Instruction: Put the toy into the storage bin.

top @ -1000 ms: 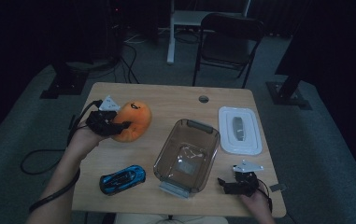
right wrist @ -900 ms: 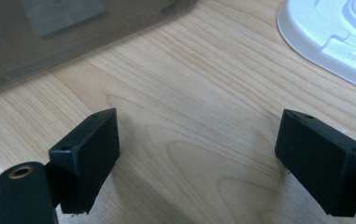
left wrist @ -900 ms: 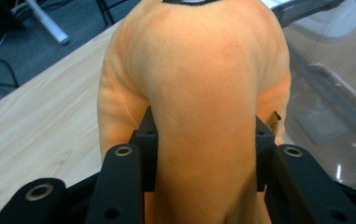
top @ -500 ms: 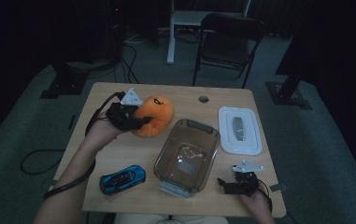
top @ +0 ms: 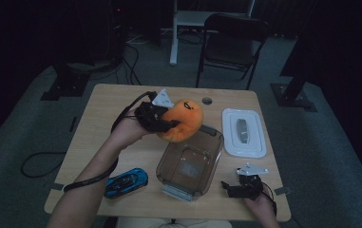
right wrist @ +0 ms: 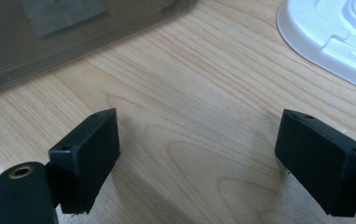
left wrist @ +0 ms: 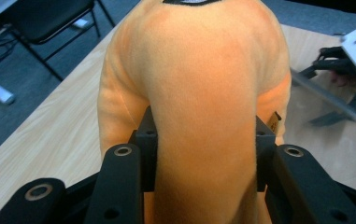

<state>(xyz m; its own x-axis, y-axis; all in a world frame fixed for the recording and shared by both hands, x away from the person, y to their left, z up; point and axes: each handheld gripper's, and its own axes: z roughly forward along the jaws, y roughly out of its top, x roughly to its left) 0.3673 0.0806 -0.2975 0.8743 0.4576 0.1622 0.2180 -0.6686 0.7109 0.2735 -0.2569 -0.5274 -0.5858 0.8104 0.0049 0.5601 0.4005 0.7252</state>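
Note:
An orange plush toy (top: 182, 121) with a black mark on top hangs in the air over the far left corner of the clear plastic container (top: 188, 164). My left gripper (top: 162, 122) is shut on it; in the left gripper view the plush toy (left wrist: 203, 93) bulges between the two black jaws. Near the table's front right edge my right gripper (top: 230, 186) rests low and open, with bare wood between its jaws (right wrist: 199, 158).
A white container lid (top: 244, 133) lies at the right of the table (top: 102, 114). A blue toy car (top: 126, 183) sits at the front left. A black folding chair (top: 231, 42) stands beyond the table's far edge.
My left gripper has carried the orange plush up and to the right, from the table's left side to above the container's corner. The right gripper has stayed still.

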